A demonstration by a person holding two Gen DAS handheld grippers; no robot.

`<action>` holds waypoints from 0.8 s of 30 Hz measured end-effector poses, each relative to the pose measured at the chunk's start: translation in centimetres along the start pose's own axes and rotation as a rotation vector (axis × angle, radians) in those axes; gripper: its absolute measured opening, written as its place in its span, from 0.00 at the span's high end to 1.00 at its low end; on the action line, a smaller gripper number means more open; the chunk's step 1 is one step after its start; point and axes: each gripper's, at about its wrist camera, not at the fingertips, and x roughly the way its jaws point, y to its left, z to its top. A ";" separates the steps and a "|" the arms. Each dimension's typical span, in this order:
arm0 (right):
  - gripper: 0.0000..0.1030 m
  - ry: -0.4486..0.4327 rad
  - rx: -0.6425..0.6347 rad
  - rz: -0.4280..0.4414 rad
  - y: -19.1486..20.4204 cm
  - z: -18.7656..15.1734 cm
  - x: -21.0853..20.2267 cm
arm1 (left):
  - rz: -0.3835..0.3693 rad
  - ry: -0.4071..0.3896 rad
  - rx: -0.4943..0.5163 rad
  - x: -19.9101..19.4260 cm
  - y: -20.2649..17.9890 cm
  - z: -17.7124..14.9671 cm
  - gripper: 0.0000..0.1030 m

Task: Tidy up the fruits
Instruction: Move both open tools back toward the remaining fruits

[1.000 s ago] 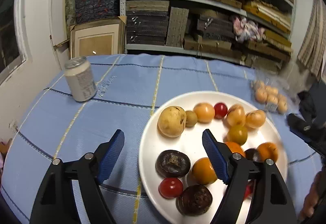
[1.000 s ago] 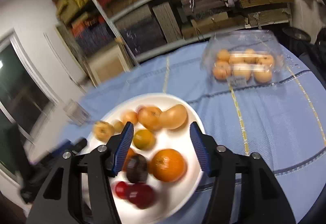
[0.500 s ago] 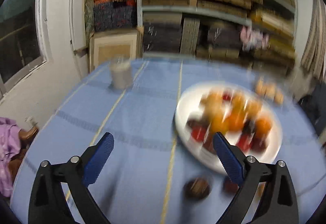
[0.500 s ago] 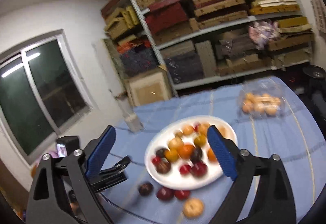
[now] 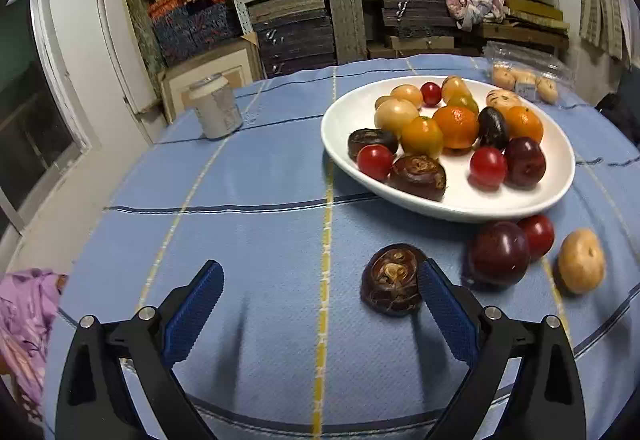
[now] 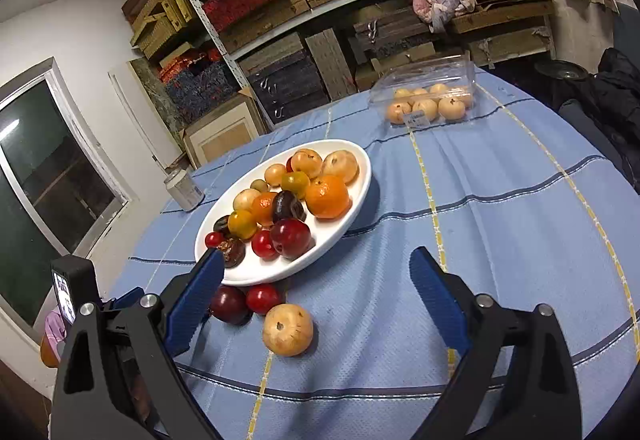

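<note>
Left gripper point(image 5: 320, 292) wide | wrinkled dark-brown round fruit point(image 5: 393, 280) at its 2 o'clock: centre first | right gripper point(image 6: 316, 280) wide, empty

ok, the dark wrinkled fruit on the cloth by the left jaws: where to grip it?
Grip the dark wrinkled fruit across its rounded flanks, coming from above and the near side. It lies flat on the tablecloth, puckered face up, clear of the plum. The left gripper is open, wide enough.

One plate point(image 5: 340, 144), one can point(image 5: 215, 108), four loose fruits point(image 5: 394, 280), perhaps fourteen plated.
</note>
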 end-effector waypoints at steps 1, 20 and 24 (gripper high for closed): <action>0.11 0.004 0.002 -0.004 0.0 0.0 0.1 | -0.011 0.006 -0.007 0.2 0.0 0.2 0.05; 0.10 0.054 0.059 -0.024 -1.2 0.0 0.9 | 0.031 0.150 -0.088 2.5 3.3 -0.4 0.03; 0.10 0.058 0.043 -0.020 -0.8 -0.1 0.9 | -0.004 0.120 -0.056 1.8 2.6 -0.4 0.05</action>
